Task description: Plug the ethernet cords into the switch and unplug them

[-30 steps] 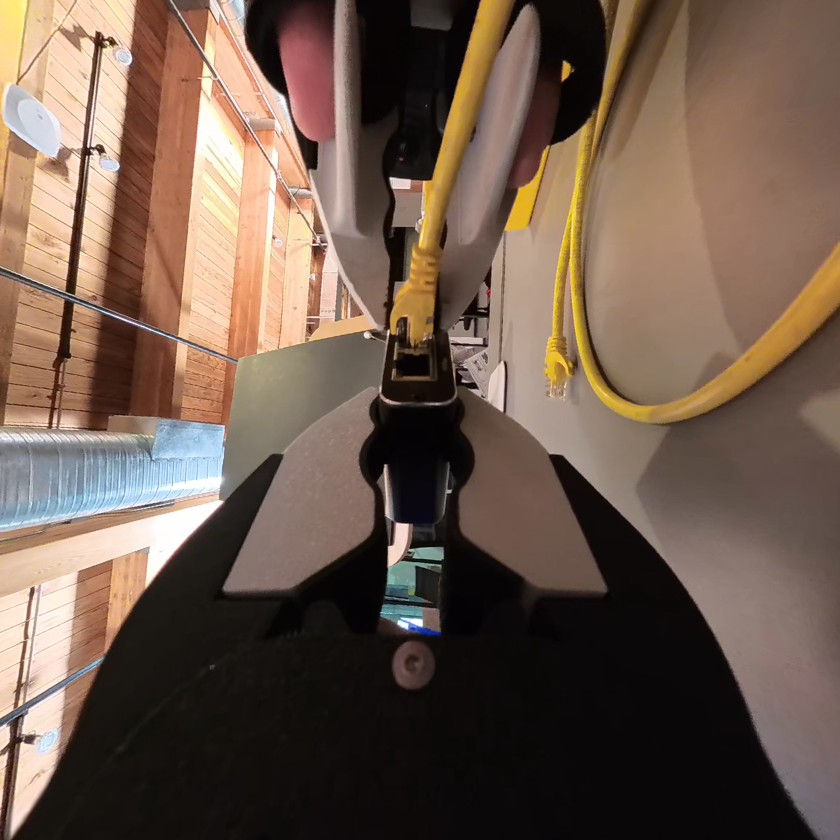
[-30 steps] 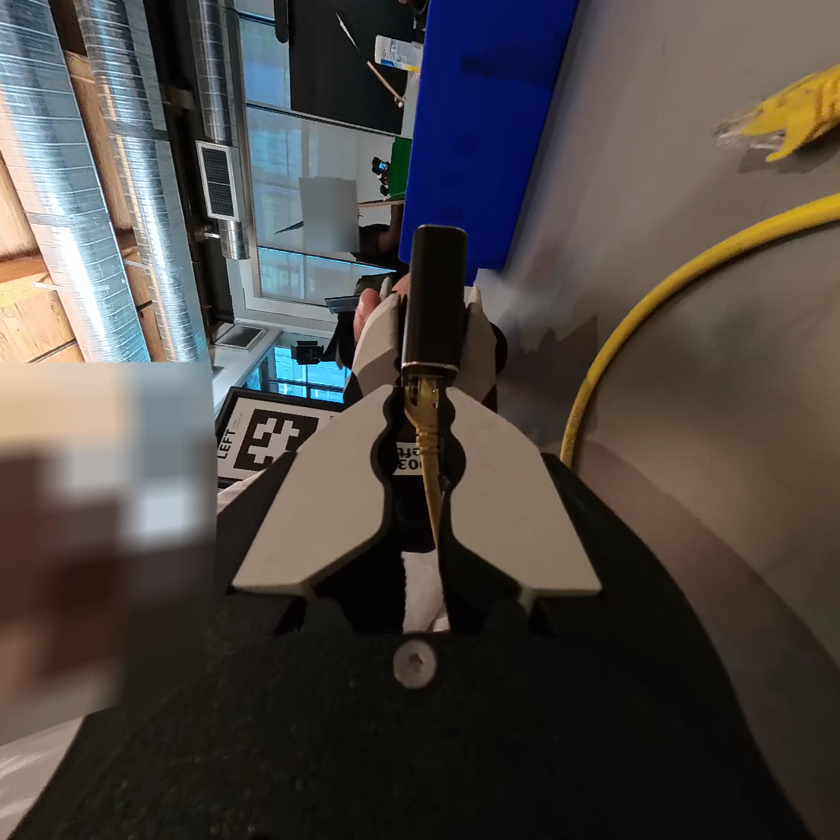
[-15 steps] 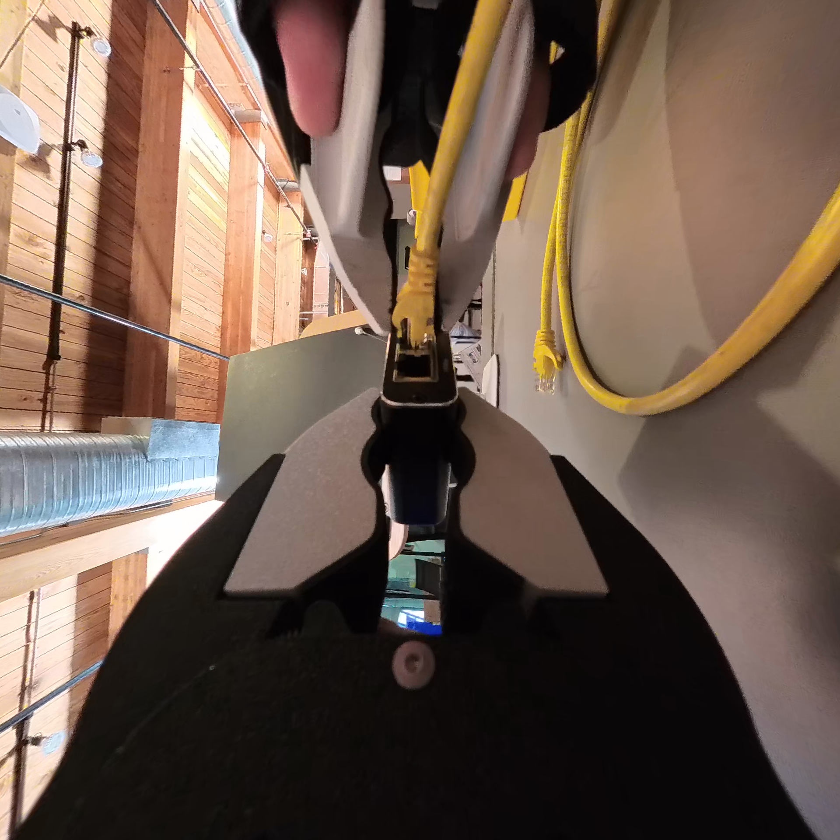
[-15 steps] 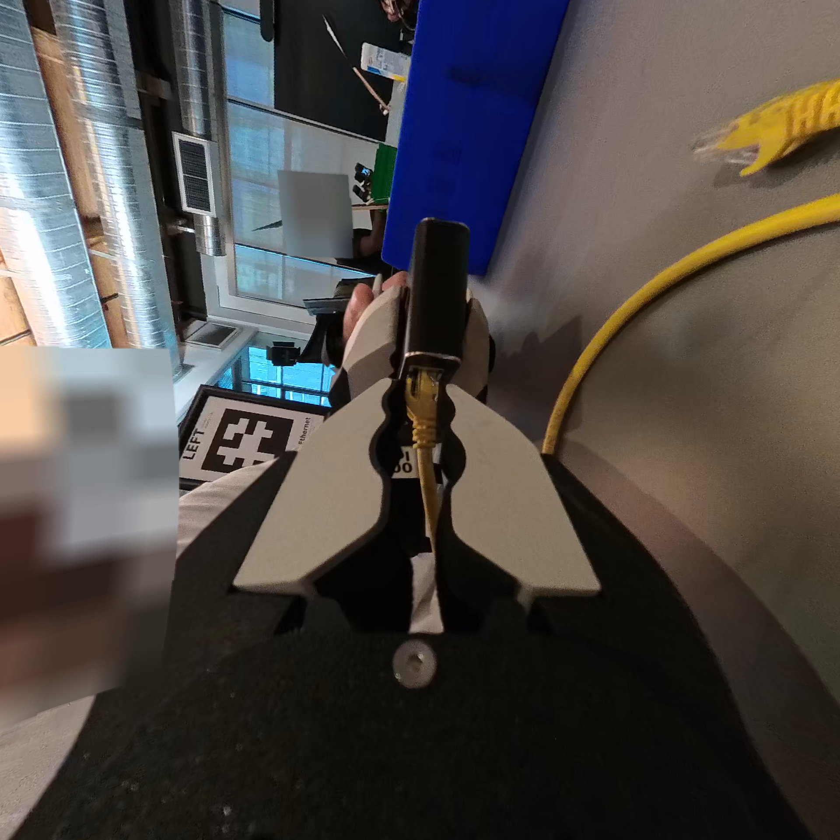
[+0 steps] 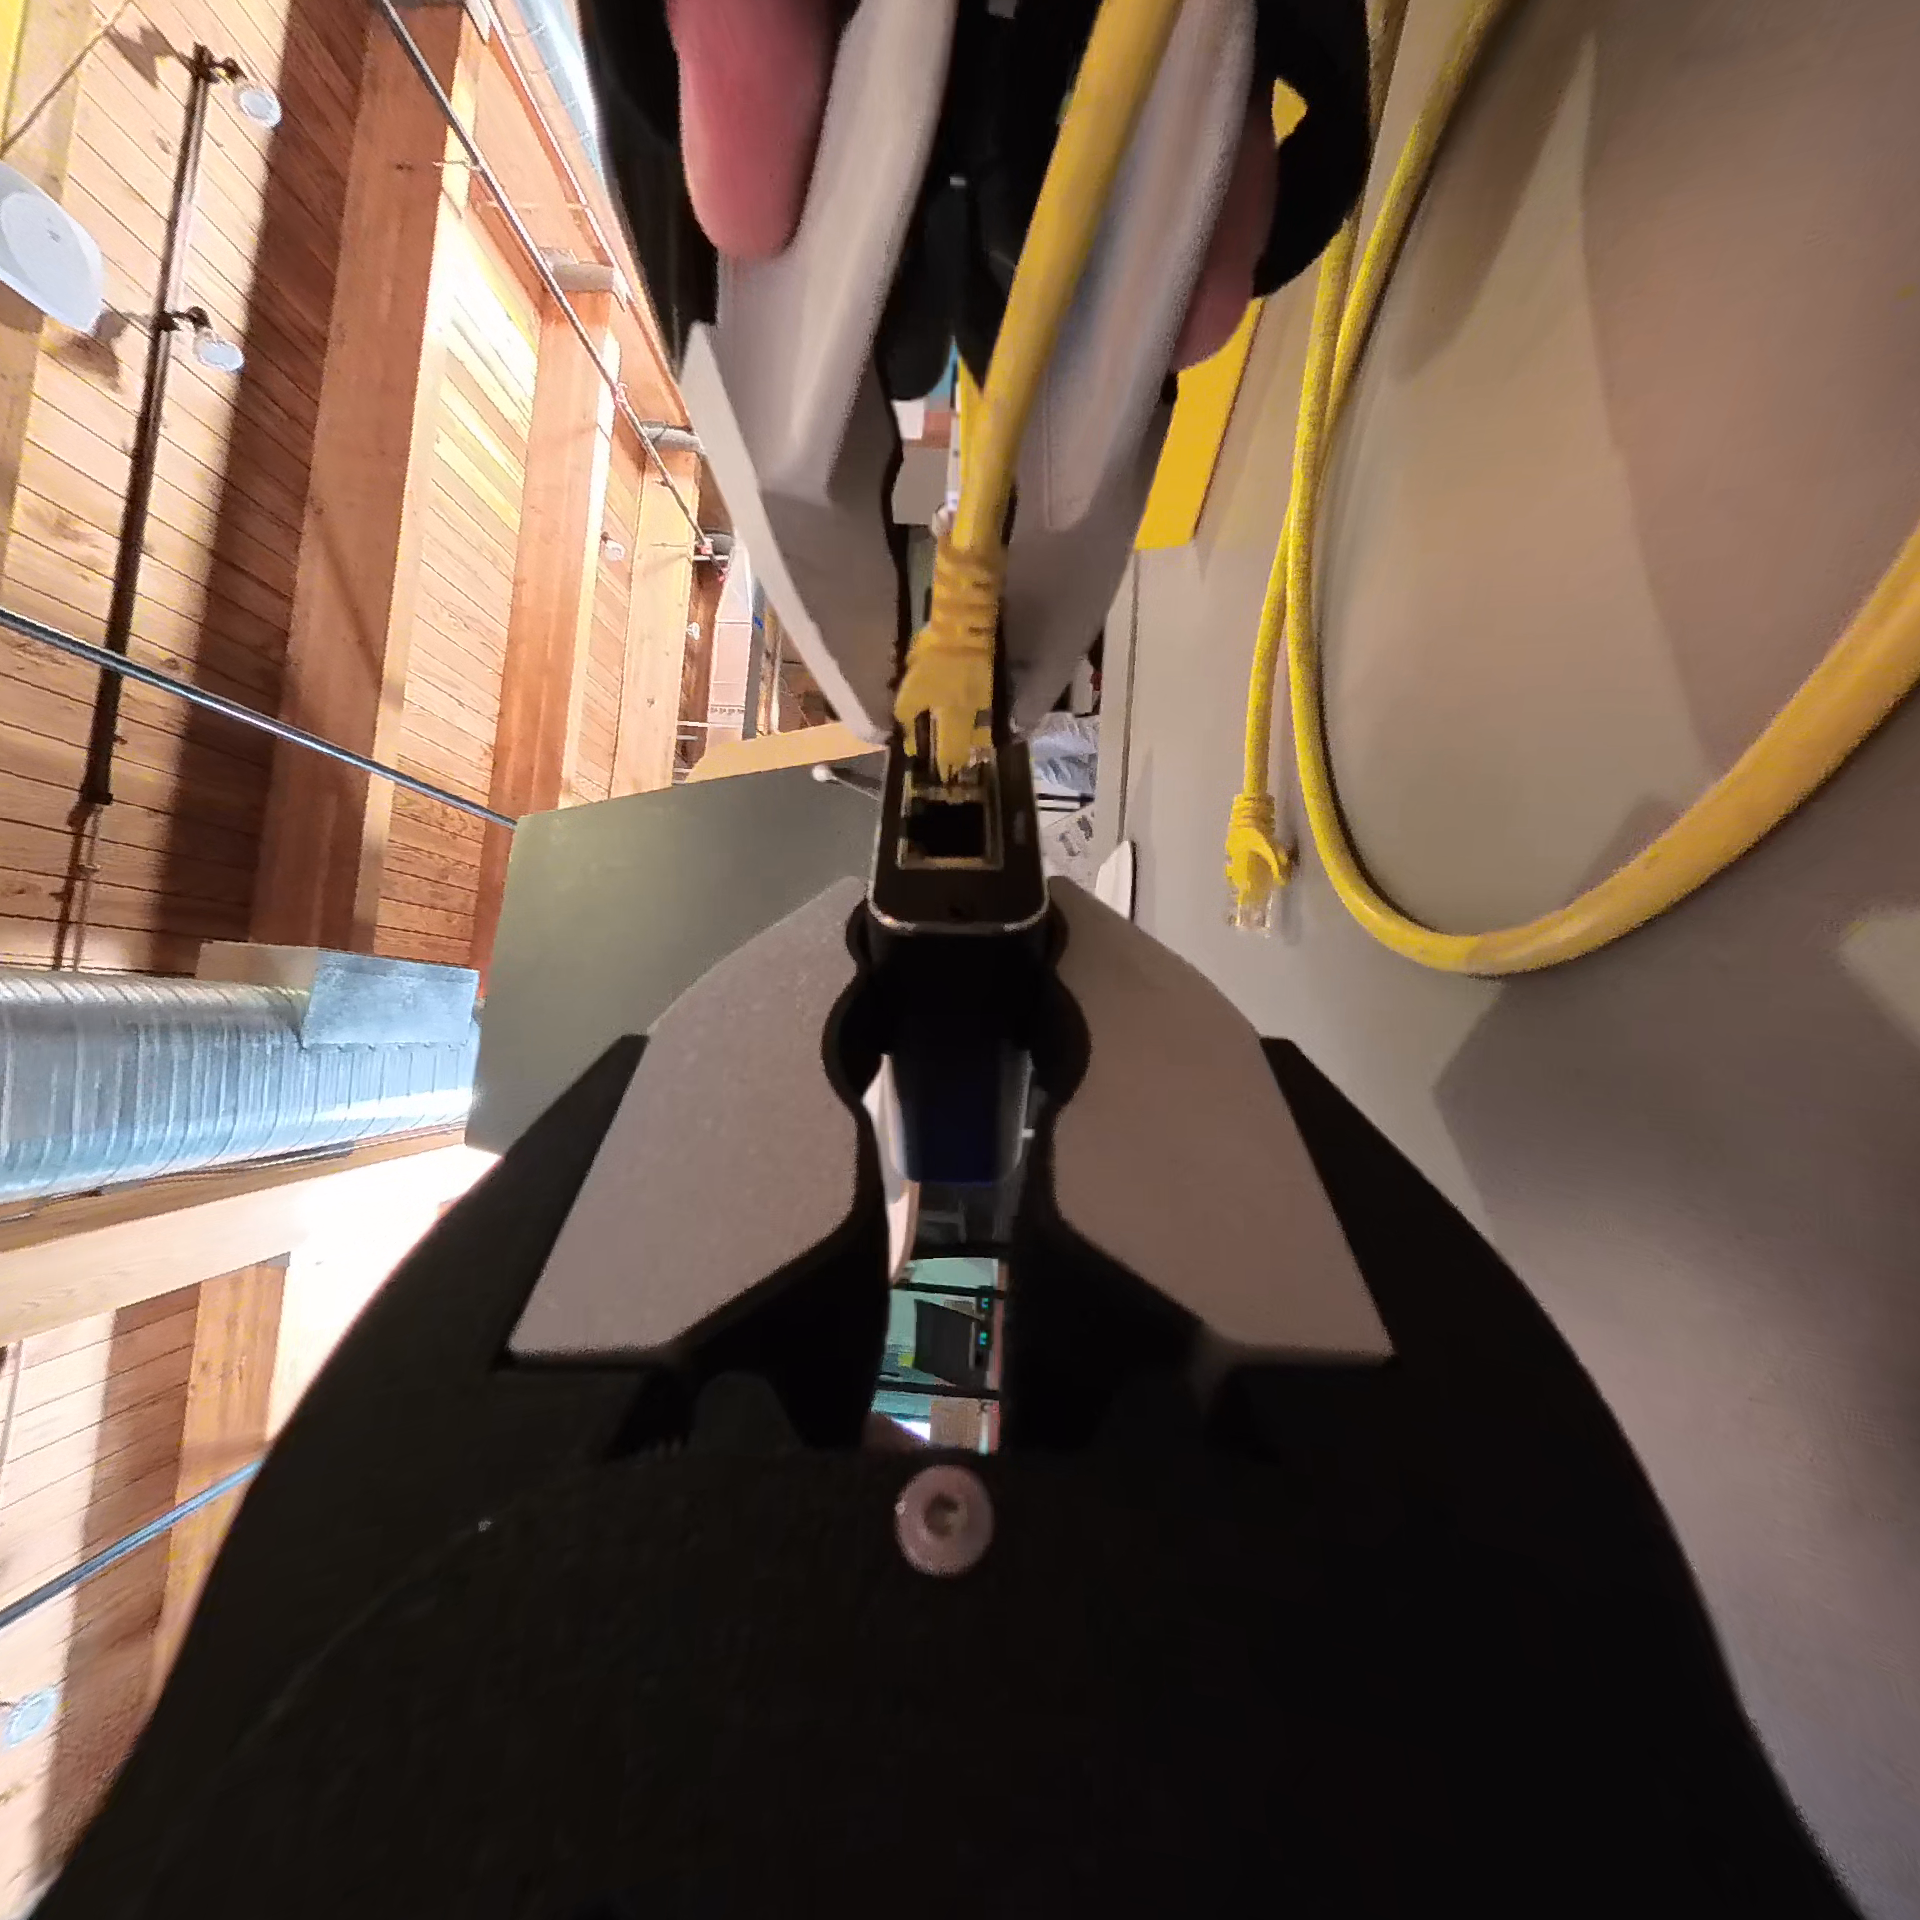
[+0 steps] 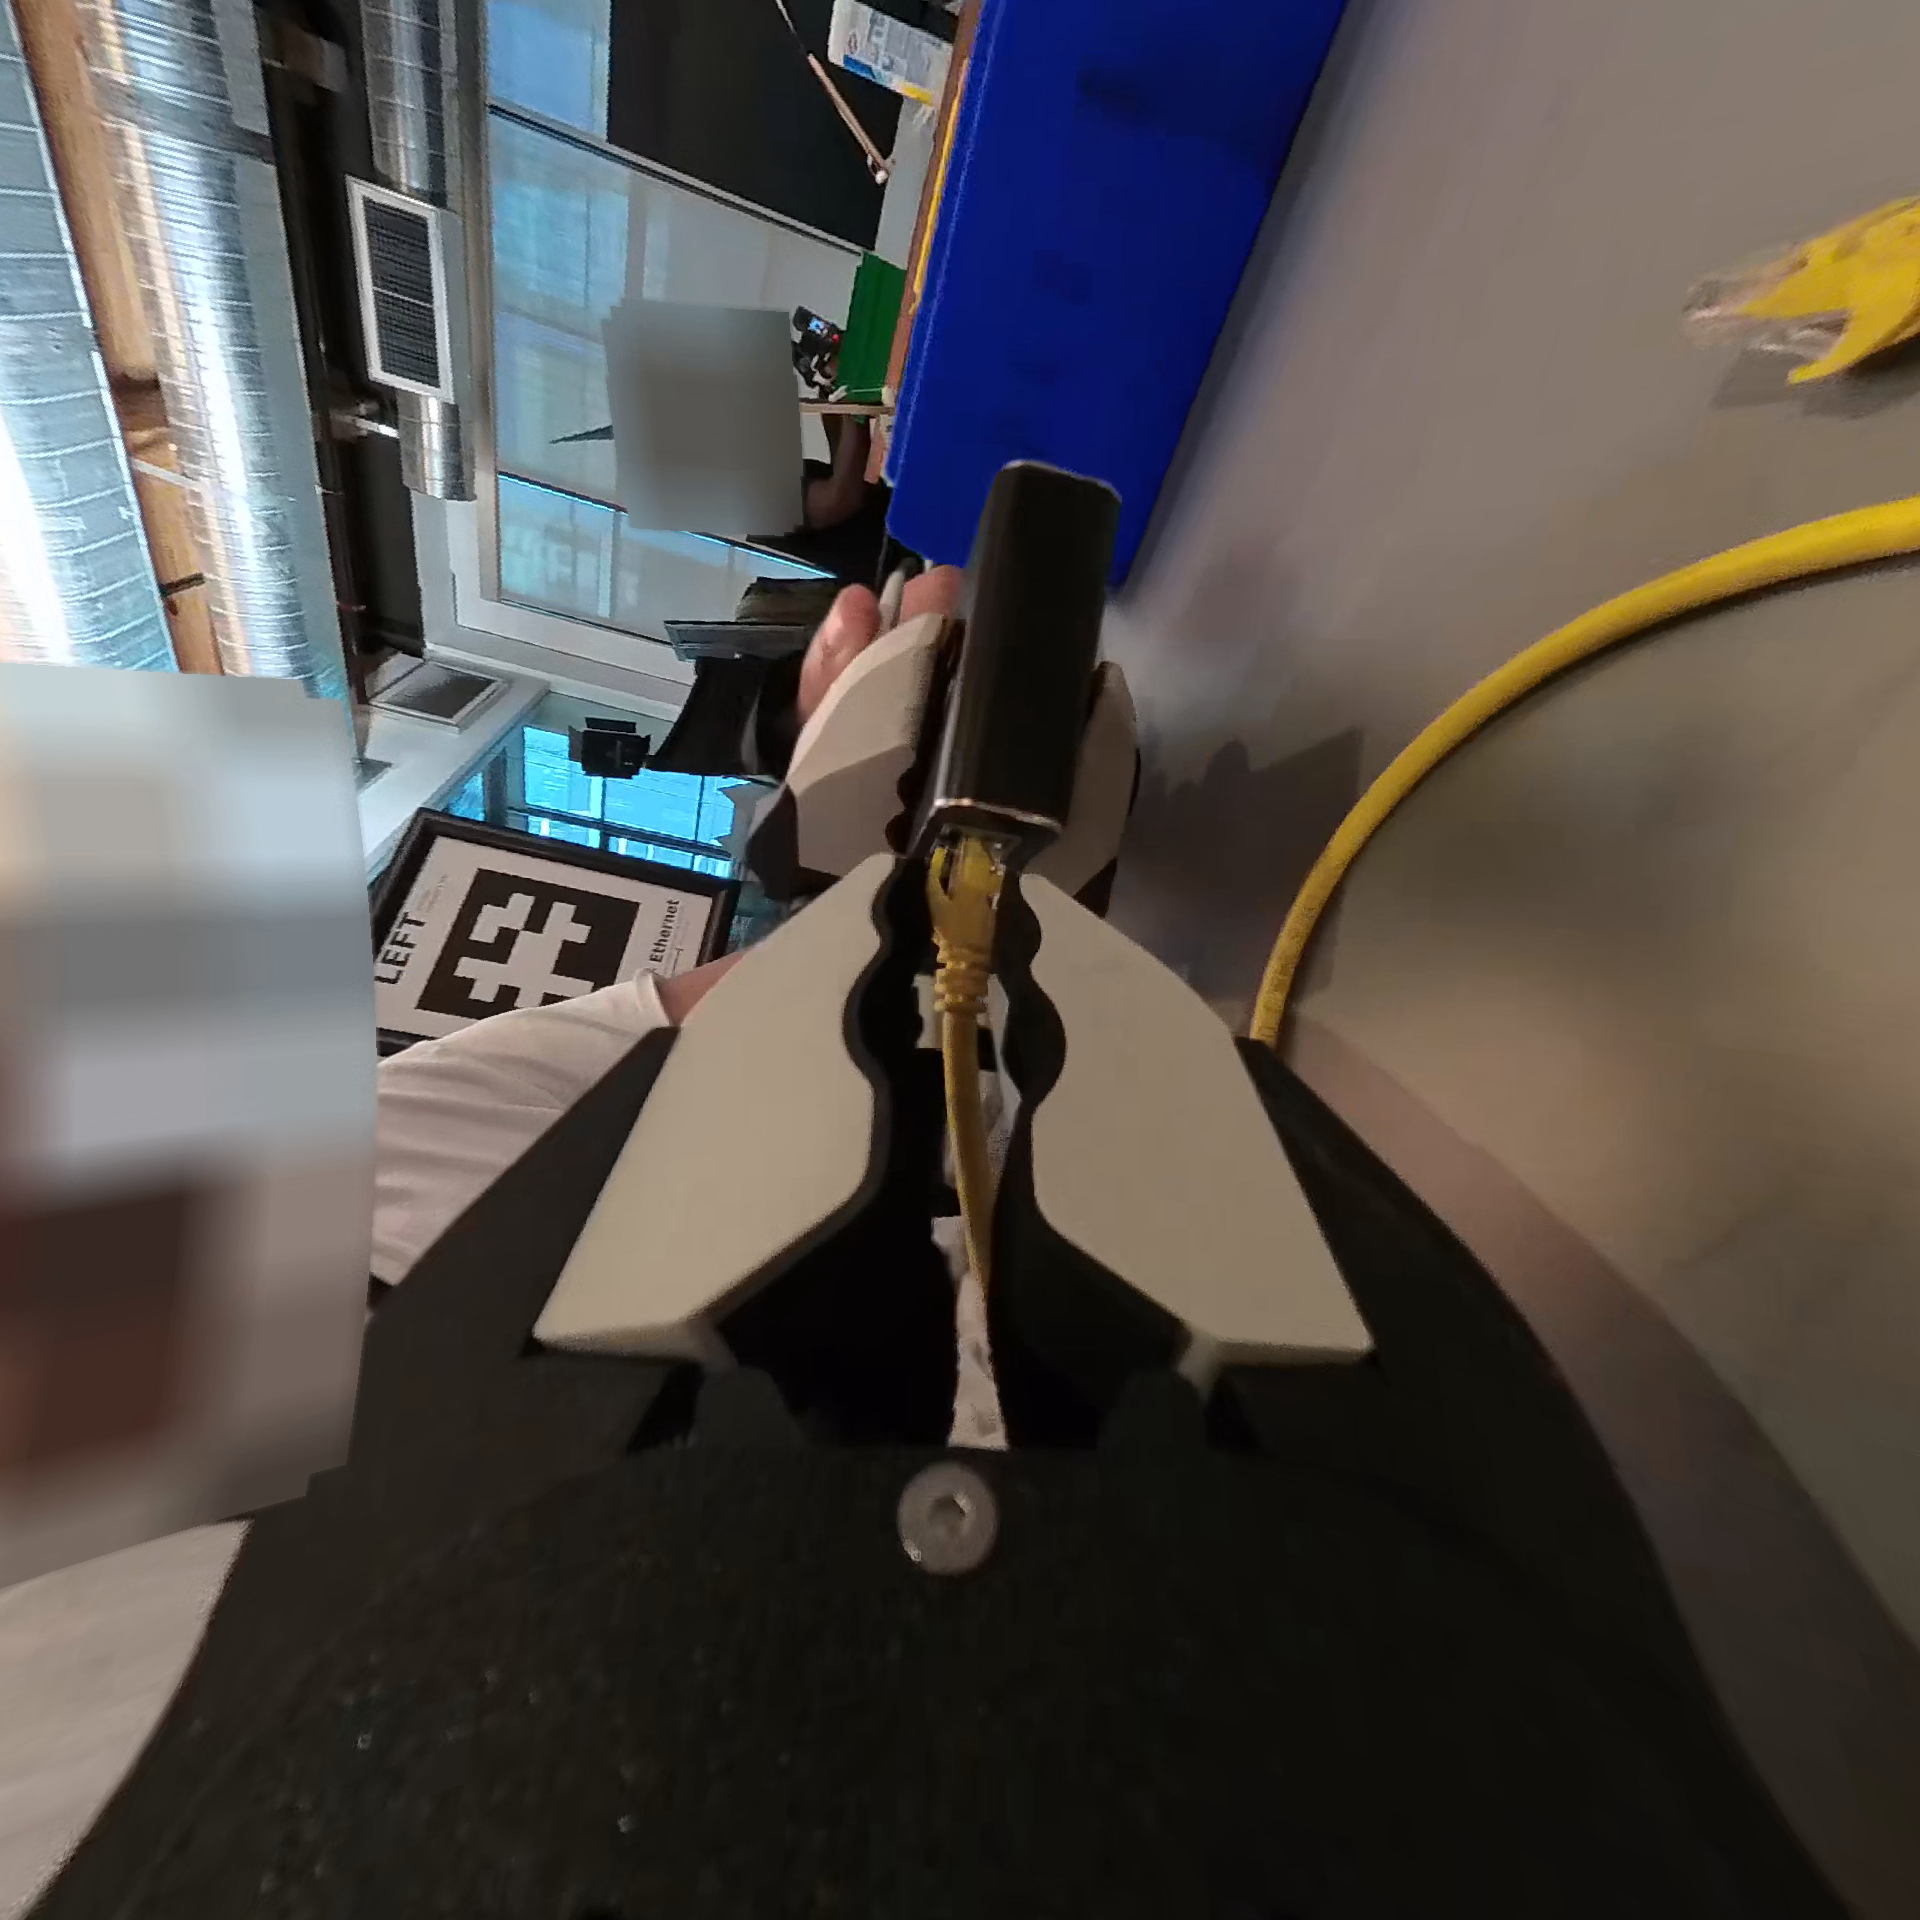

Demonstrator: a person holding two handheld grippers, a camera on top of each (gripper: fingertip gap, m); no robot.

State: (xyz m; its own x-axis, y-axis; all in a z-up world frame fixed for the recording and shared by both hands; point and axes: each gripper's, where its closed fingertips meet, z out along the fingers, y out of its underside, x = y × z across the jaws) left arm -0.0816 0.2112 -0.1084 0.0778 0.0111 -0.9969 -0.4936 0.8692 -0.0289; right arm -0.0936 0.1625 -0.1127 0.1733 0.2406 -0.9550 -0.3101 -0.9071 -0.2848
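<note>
- The switch (image 5: pixel 954 997), a small black box, sits clamped between the two grey fingers of the left claw (image 5: pixel 956 966), its open port facing away from the camera.
- The right claw (image 6: pixel 971 935) is closed on a yellow cord (image 6: pixel 971 1122) just behind its plug (image 6: pixel 961 883); the cord runs back between the fingers.
- In the right wrist view the plug sits at the mouth of the switch (image 6: pixel 1023 665), its tip inside the port; how deep it goes cannot be told.
- In the left wrist view the plug (image 5: pixel 948 675) touches the port's far edge, and part of the dark opening shows below it.
- A person's fingers (image 5: pixel 753 114) wrap the right claw's handle at the top of the left wrist view.
- Both claws are held above a grey table (image 5: pixel 1662 1195).
- A loop of yellow cord (image 5: pixel 1621 894) lies on the table to one side, and a loose plug (image 5: pixel 1252 862) rests just beside it.
- A blue bin (image 6: pixel 1101 239) stands on the table beyond the switch.
- Another loose yellow plug (image 6: pixel 1829 307), blurred, lies near the edge of the right wrist view.
</note>
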